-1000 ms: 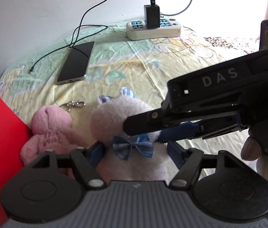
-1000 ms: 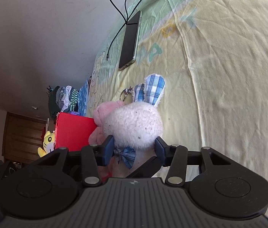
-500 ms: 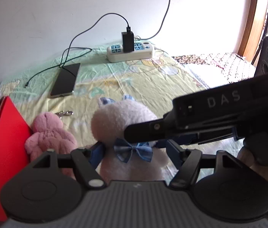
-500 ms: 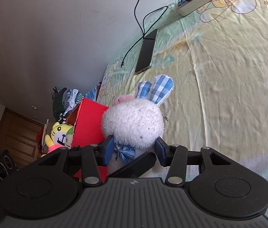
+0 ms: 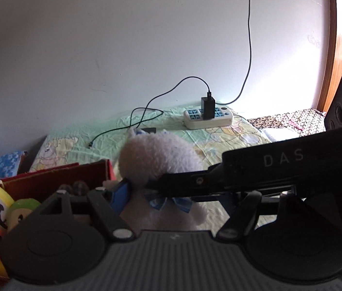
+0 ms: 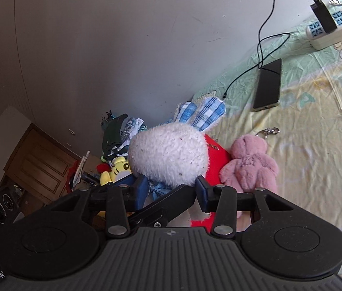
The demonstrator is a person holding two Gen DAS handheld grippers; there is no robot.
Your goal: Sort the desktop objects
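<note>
We are clamping the white bunny (image 6: 168,155) in both grippers.
Right gripper (image 6: 172,189) and left gripper (image 5: 178,198) are pinching it above the red box (image 5: 56,179).

From my left wrist camera I can read the pale letters "DAS" printed on the black body of the right gripper (image 5: 178,195), which crosses the view from the right. From my right wrist camera I see small gold lettering on the red box (image 6: 215,156), too small to read. I can read nothing else.
</note>
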